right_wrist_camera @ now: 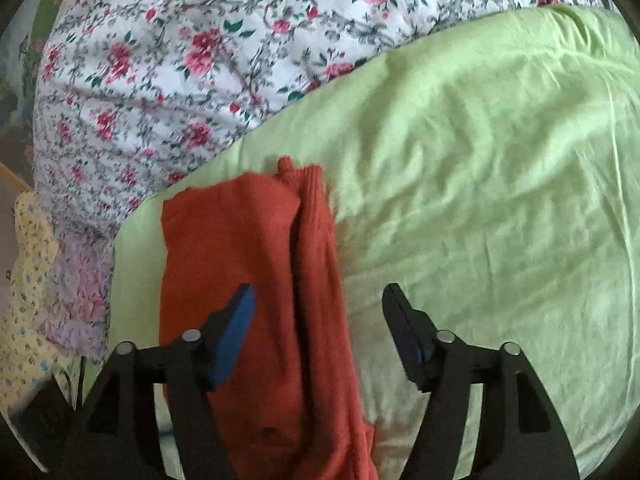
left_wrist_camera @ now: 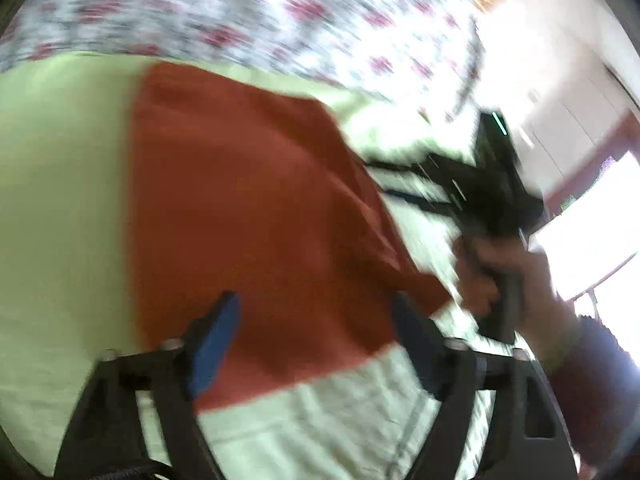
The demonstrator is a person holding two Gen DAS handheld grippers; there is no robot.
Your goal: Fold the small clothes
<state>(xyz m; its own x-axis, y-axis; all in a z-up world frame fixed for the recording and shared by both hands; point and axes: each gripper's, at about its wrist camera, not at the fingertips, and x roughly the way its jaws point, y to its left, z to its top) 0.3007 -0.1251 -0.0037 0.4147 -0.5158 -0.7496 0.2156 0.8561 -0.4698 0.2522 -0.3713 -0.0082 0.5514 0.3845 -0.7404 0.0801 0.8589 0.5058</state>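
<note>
A rust-orange knit garment (left_wrist_camera: 248,200) lies flat on a light green sheet (left_wrist_camera: 60,200). In the right wrist view the garment (right_wrist_camera: 256,280) lies lengthwise with a folded ribbed strip along its right side. My left gripper (left_wrist_camera: 316,312) is open just above the garment's near edge, holding nothing. My right gripper (right_wrist_camera: 318,300) is open over the garment's right part, holding nothing. It also shows in the left wrist view (left_wrist_camera: 376,176), blurred, at the garment's right edge, held by a hand (left_wrist_camera: 512,276).
A floral quilt (right_wrist_camera: 180,60) covers the bed beyond the green sheet (right_wrist_camera: 480,180). A yellow patterned cloth (right_wrist_camera: 24,300) and a pale purple one (right_wrist_camera: 80,292) lie at the left. A bright window (left_wrist_camera: 600,220) is at the right.
</note>
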